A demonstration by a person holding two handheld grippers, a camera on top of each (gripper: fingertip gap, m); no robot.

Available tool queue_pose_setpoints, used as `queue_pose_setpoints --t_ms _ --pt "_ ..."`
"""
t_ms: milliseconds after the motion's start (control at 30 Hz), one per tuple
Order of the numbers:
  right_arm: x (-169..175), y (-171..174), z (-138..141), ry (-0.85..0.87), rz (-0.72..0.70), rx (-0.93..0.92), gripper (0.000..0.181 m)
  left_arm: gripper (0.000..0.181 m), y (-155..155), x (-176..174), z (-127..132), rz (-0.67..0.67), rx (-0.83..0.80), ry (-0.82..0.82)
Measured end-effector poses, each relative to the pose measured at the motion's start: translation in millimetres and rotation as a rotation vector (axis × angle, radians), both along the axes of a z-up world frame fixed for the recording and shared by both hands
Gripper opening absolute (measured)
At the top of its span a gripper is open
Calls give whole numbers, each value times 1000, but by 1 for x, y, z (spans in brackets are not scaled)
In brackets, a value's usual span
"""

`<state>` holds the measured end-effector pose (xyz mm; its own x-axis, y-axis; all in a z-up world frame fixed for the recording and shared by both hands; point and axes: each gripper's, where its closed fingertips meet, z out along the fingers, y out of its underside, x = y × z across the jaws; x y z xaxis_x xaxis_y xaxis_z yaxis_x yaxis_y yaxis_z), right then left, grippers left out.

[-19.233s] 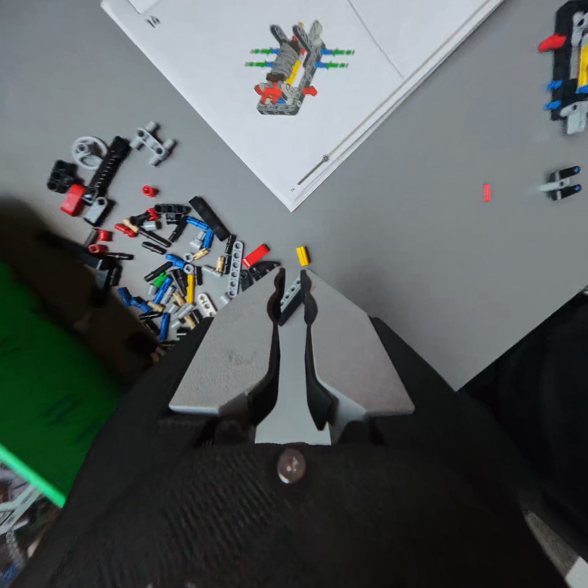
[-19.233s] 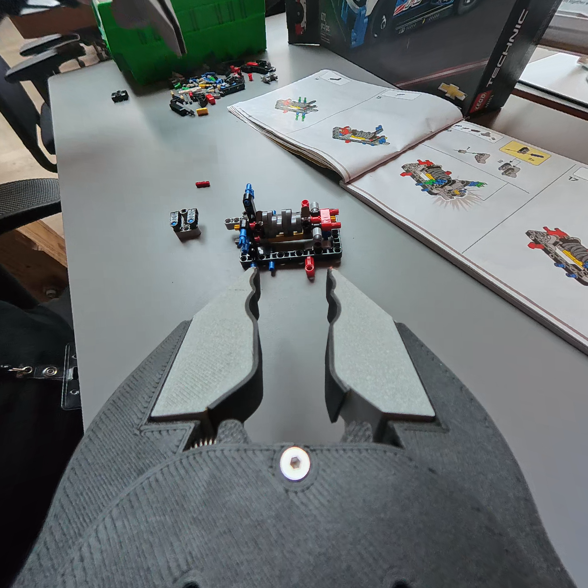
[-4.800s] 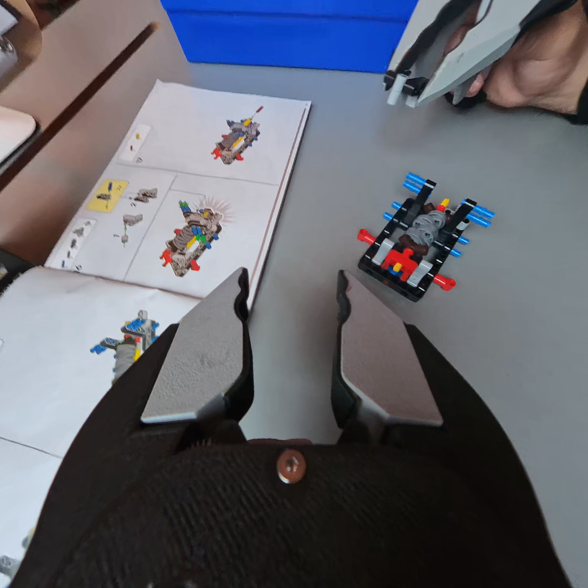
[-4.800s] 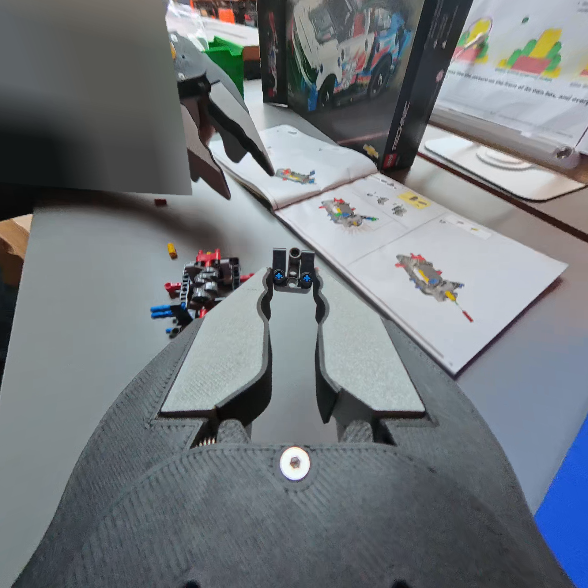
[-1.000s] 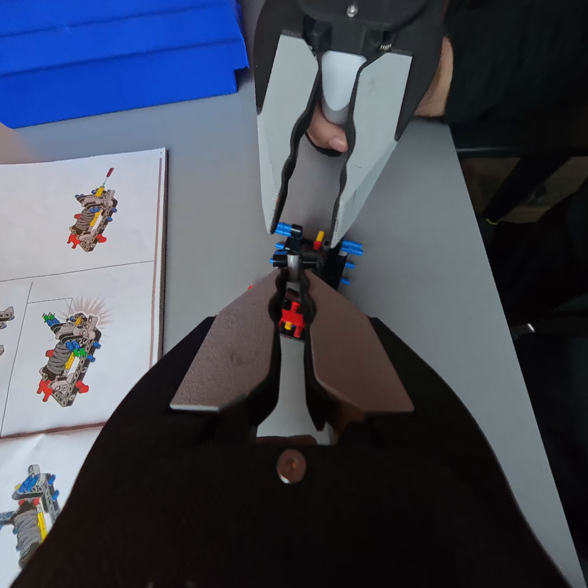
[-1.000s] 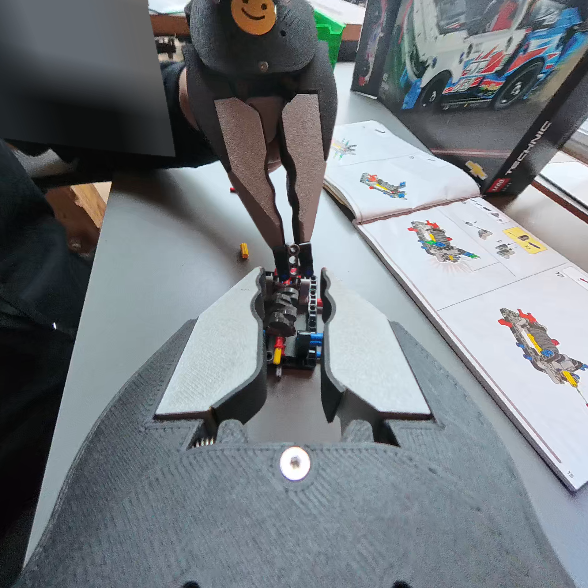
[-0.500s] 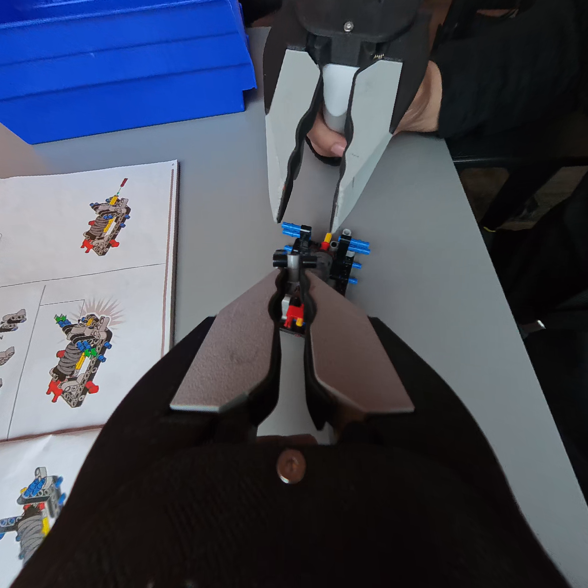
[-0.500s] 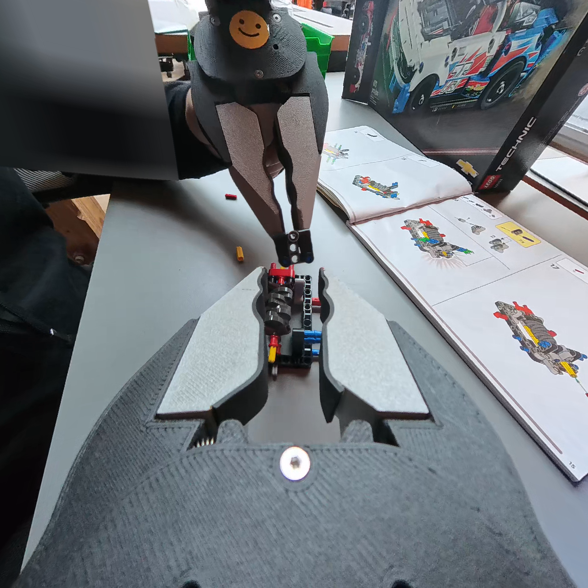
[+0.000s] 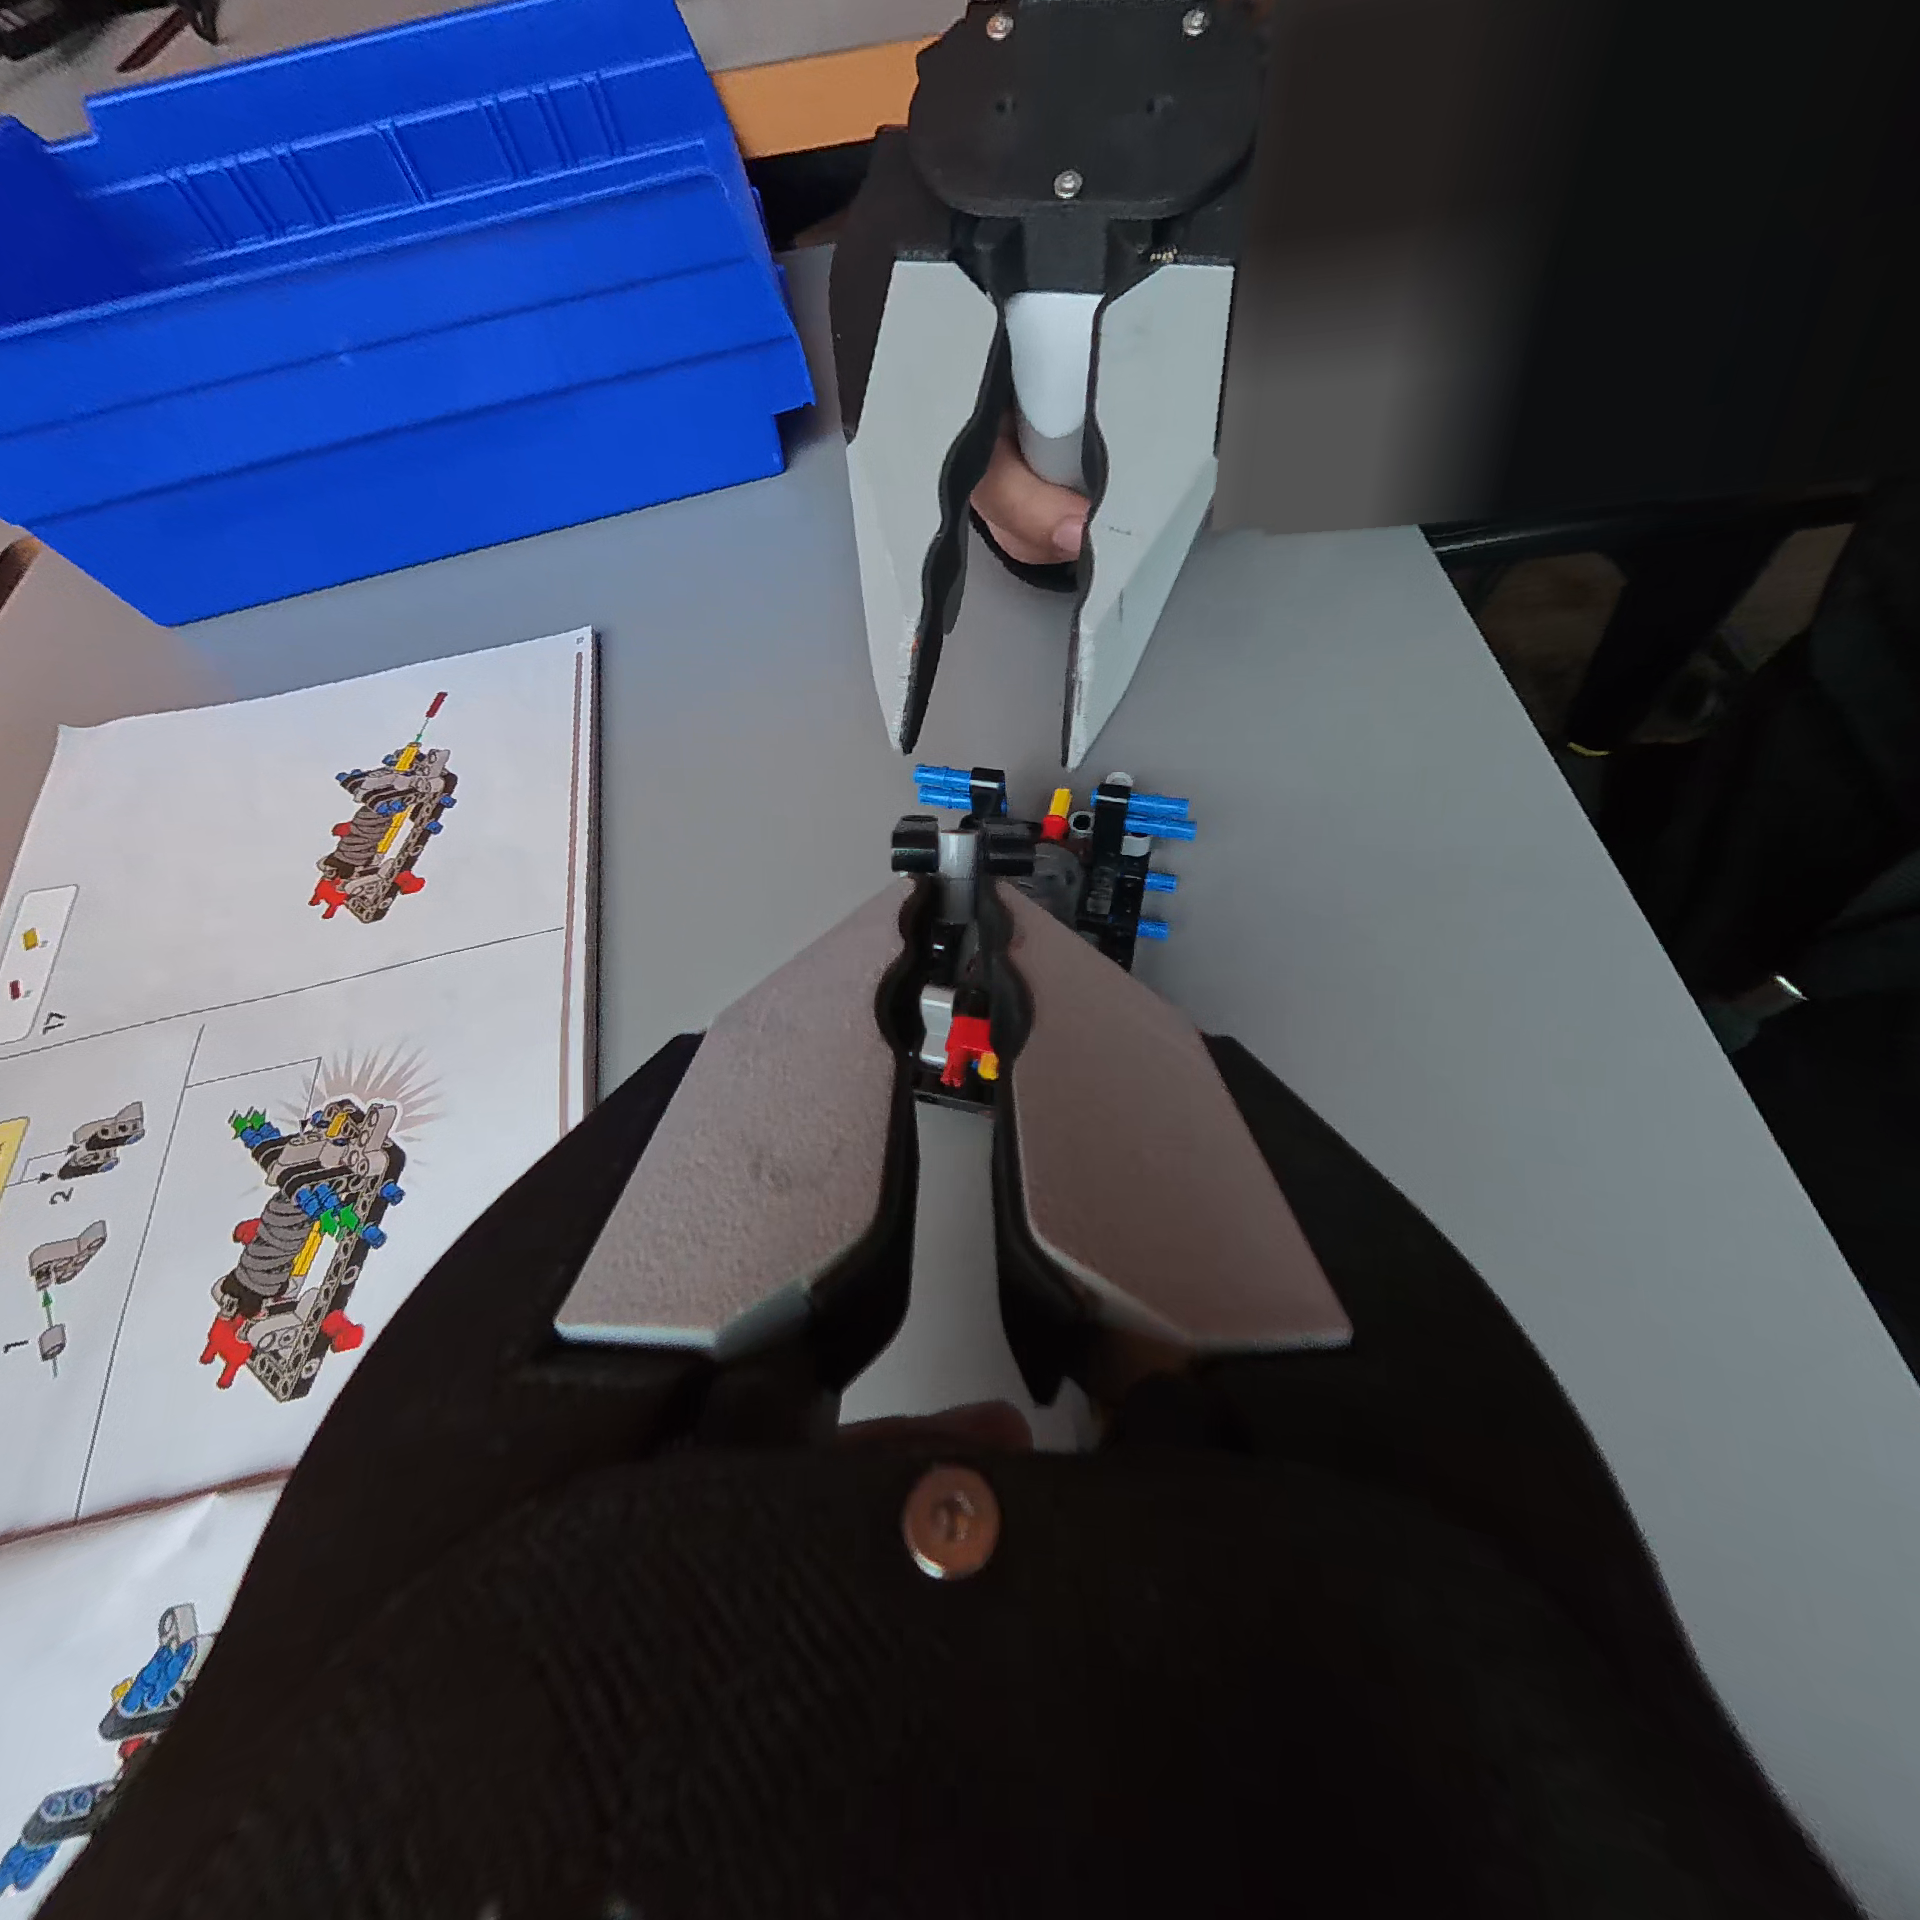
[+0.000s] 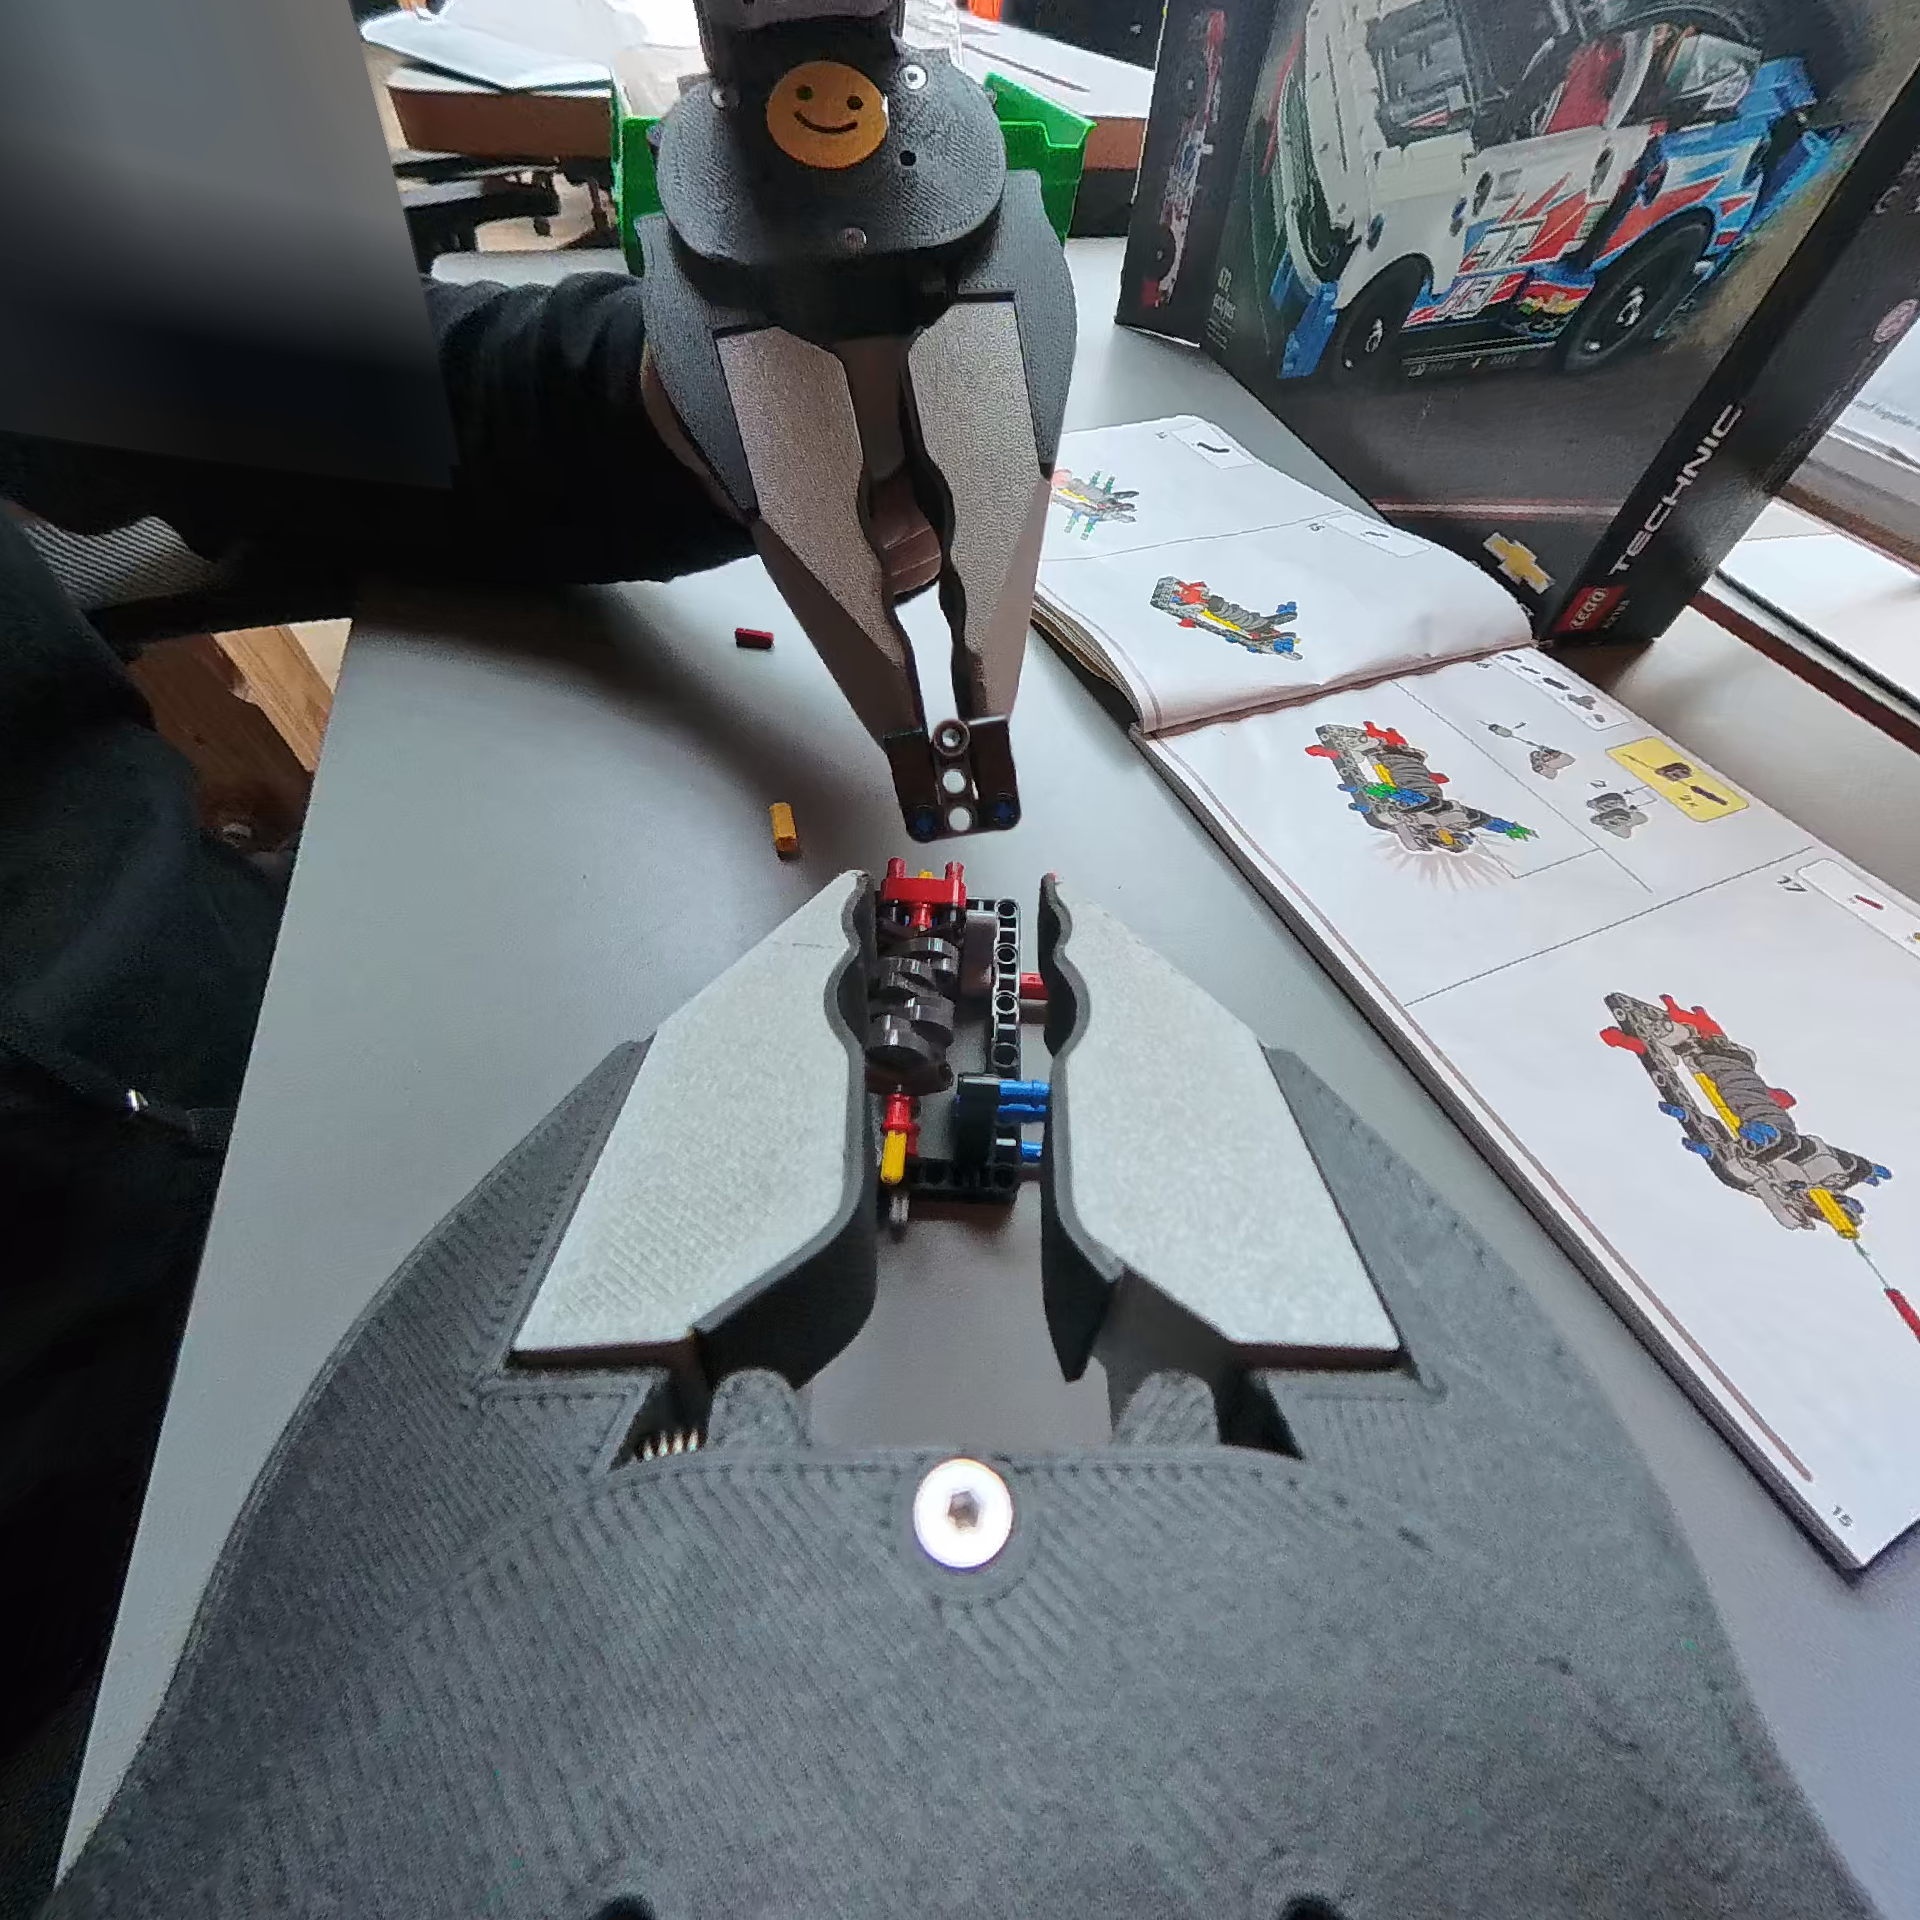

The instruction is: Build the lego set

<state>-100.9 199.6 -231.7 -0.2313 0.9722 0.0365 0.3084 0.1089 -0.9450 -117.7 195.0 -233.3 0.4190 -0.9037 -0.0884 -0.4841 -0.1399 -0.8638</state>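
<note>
While left jaws pinch connector [image 10: 956, 779], model [image 10: 951, 1029] between right jaws

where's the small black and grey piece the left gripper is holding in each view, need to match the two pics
Left wrist view: the small connector piece sits just above centre, pinched at the left gripper tips.
Right wrist view: same piece upper centre, hanging from the far gripper above the table.
Shared landmark: the engine assembly right beneath it.

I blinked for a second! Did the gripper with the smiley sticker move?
Yes. The left gripper lifted its small black piece up off the engine build, nearer the yellow peg.
</note>
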Motion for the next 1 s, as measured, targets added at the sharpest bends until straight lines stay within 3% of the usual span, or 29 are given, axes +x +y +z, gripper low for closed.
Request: queue_pose_setpoints --t_ms 467,733,1000 --pt "-4 -5 -2 -4 7 38 28 4 -3 7 -1 -21 51 5" --pt "-6 -19 20 68 21 140 29 5 -11 19 12 -73 197 -71" --pt "-4 -26 27 97 18 232 23 4 -18 24 24 -109 224 -162"
